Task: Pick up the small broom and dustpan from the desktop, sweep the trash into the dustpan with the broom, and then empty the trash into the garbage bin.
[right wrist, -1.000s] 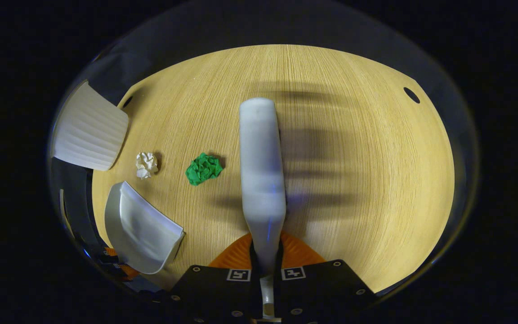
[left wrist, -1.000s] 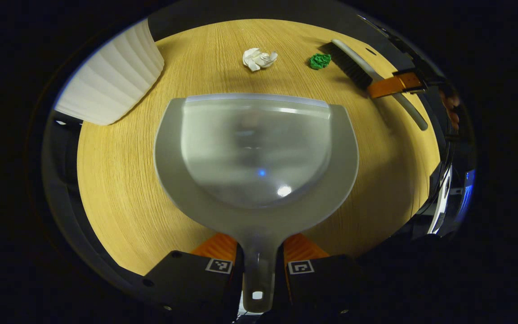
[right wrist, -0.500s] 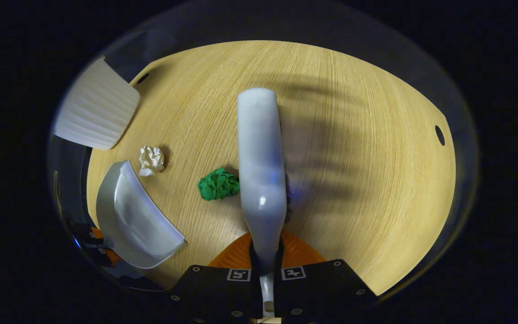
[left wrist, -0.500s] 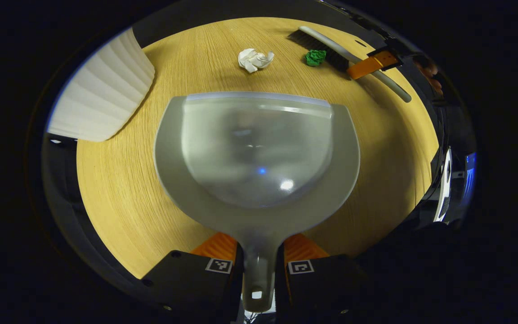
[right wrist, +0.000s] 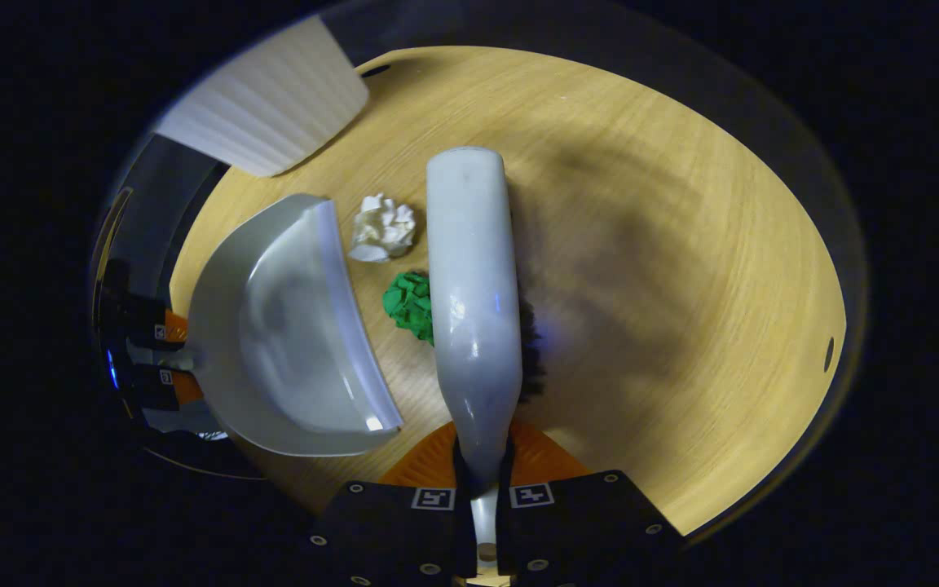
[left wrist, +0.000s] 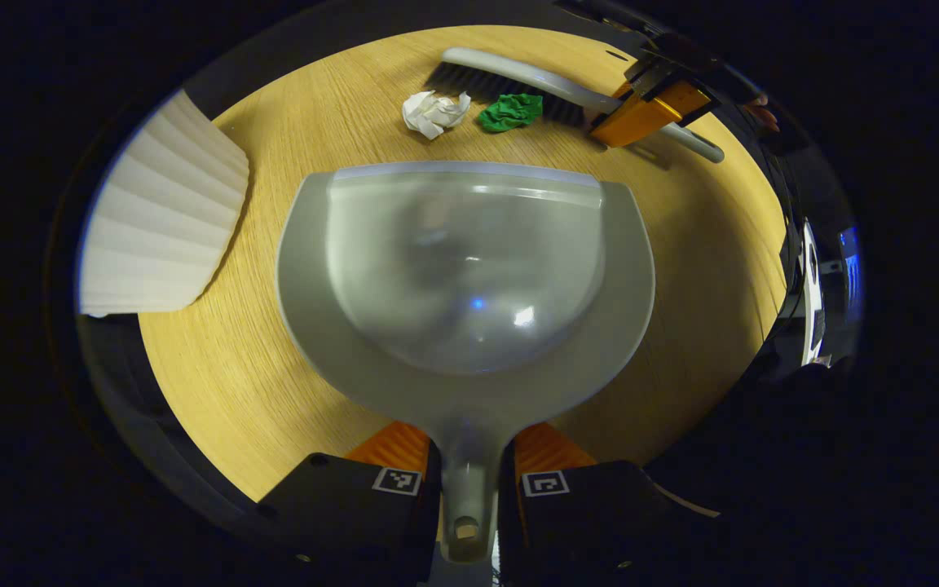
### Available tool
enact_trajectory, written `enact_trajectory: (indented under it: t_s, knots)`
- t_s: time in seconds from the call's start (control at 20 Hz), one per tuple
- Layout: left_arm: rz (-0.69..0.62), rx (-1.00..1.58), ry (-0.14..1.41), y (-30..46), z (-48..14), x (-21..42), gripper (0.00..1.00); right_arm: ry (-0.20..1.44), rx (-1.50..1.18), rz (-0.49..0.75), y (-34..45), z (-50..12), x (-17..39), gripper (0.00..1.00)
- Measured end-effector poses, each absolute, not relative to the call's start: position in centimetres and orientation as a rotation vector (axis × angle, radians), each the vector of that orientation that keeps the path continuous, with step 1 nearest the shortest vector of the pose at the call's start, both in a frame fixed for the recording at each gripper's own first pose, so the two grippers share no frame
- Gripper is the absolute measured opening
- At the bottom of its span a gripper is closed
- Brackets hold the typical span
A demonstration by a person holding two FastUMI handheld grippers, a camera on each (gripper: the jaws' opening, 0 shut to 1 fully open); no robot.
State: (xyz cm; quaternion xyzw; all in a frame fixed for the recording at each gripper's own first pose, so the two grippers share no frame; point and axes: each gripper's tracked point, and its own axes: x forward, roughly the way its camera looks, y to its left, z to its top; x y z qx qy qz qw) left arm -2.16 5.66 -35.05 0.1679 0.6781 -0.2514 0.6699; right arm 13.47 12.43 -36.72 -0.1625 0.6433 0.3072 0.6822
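Observation:
My left gripper (left wrist: 468, 456) is shut on the handle of the grey dustpan (left wrist: 465, 277), which lies flat on the wooden desktop (left wrist: 209, 359) with its lip facing two pieces of trash. A crumpled white paper ball (left wrist: 434, 112) and a green paper wad (left wrist: 510, 112) lie just past that lip. My right gripper (right wrist: 482, 461) is shut on the handle of the small grey broom (right wrist: 471, 285). The broom's dark bristles (left wrist: 494, 85) press against the green wad (right wrist: 410, 303), and the white ball (right wrist: 384, 228) sits beside it. The dustpan (right wrist: 290, 326) is to the broom's left.
A white ribbed garbage bin (left wrist: 156, 220) stands at the desk's left edge, also at the upper left (right wrist: 274, 106) in the right gripper view. A cable hole (right wrist: 827, 354) sits near the desk's far right edge. Bare wood stretches right of the broom.
The broom has swept toward the dustpan, pushing the green wad up beside the white ball. Both pieces now lie closer to the dustpan's lip. Both grips are unchanged.

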Motion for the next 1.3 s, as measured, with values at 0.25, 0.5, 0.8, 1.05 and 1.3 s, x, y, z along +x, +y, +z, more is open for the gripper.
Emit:
enact_trajectory:
  t_s: [0.25, 0.5, 0.8, 1.05, 1.3]
  knots:
    - [-0.599, 0.416, 1.53, 5.8, -34.8, -2.0, 0.3, 1.451, -0.437, 0.793, 12.8, -36.7, 12.2, 0.1]
    - [-0.602, 0.417, 1.535, 6.0, -34.7, -2.1, 0.3, 1.444, -0.51, 0.844, 12.7, -36.4, 12.5, 0.1]
    - [-0.592, 0.394, 1.537, 5.8, -34.7, -2.4, 0.3, 1.419, -0.537, 0.829, 12.9, -36.3, 11.9, 0.09]
    - [-0.555, 0.331, 1.537, 5.2, -35.0, -2.9, 0.3, 1.416, -0.432, 0.68, 10.3, -35.2, 13.4, 0.1]
    - [-0.496, 0.274, 1.536, 4.4, -35.6, -2.9, 0.3, 1.449, -0.331, 0.568, 5.4, -35.3, 12.0, 0.1]
